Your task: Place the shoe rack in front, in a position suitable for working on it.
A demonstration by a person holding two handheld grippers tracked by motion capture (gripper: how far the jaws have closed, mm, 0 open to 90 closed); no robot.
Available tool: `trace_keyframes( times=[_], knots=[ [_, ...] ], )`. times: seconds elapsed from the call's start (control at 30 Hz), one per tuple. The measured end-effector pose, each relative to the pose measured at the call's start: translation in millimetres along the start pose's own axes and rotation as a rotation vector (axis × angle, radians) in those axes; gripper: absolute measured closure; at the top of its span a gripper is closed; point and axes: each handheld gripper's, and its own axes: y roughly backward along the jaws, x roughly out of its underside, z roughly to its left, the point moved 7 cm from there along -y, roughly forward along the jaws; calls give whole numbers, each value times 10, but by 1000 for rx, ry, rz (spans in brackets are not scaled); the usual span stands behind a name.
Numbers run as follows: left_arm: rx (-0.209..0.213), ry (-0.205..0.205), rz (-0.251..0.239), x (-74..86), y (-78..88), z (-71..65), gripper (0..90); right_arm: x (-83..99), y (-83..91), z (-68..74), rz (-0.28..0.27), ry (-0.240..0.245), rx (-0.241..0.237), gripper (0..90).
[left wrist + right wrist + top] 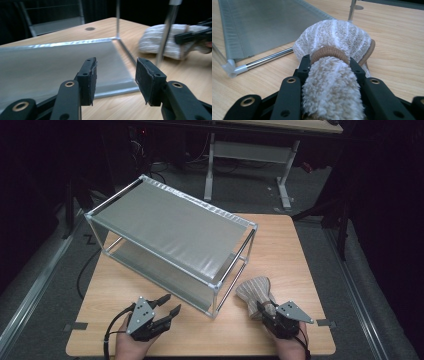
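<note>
Standing on a pale wooden table (300, 250) in a dark room, right claw (266, 312) grips towel (253, 290), left claw (167, 306) open

Right tongs (264, 309) (closed) — fuzzy slipper (255, 292)

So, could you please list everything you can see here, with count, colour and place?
slipper: one, beige with pale stripes, fluffy, on the table right of the rack, its near end between the right gripper's jaws.
rack: one, silver tubes with two grey fabric shelves, across the table's middle.
table: one, light wood, under everything.
desk frame: one, pale grey, on the floor beyond.
left gripper: one, black, open, near the rack's front edge.
right gripper: one, black, closed on the slipper.
</note>
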Motion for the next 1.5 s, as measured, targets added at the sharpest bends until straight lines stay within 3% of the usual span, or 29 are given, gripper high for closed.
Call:
trace_keyframes(
  times=[0.1,0.23,0.5,0.6,0.7,0.77,0.93,1.13,1.27,1.37,1.5],
  knots=[
    [55,-1,-5,-57,-157,-189,523,-2,2,-10,-6,-6,0,640],
    [88,-31,-23,-161,-312,-380,533,-10,-26,24,-9,12,-3,641],
    [86,-50,-33,-296,-611,-501,595,-77,-169,112,26,61,-12,640],
    [102,-45,-46,-327,-675,-544,649,-181,-235,159,28,97,-18,641],
    [88,-63,-56,-343,-725,-597,708,-352,-358,197,12,110,-23,641],
    [73,-70,-57,-350,-744,-604,782,-446,-487,223,13,122,-24,642],
    [73,-75,-53,-344,-725,-613,792,-598,-855,361,26,118,-46,642],
    [94,-62,-56,-313,-629,-612,793,-471,-1225,452,119,111,-48,643],
    [104,-45,-59,-290,-567,-600,797,-370,-1299,438,195,85,-64,646],
    [112,-41,-58,-281,-539,-609,799,-322,-1285,431,208,81,-58,651],
    [123,-60,-55,-270,-499,-646,797,-287,-1233,445,224,122,-37,657]
  ],
)
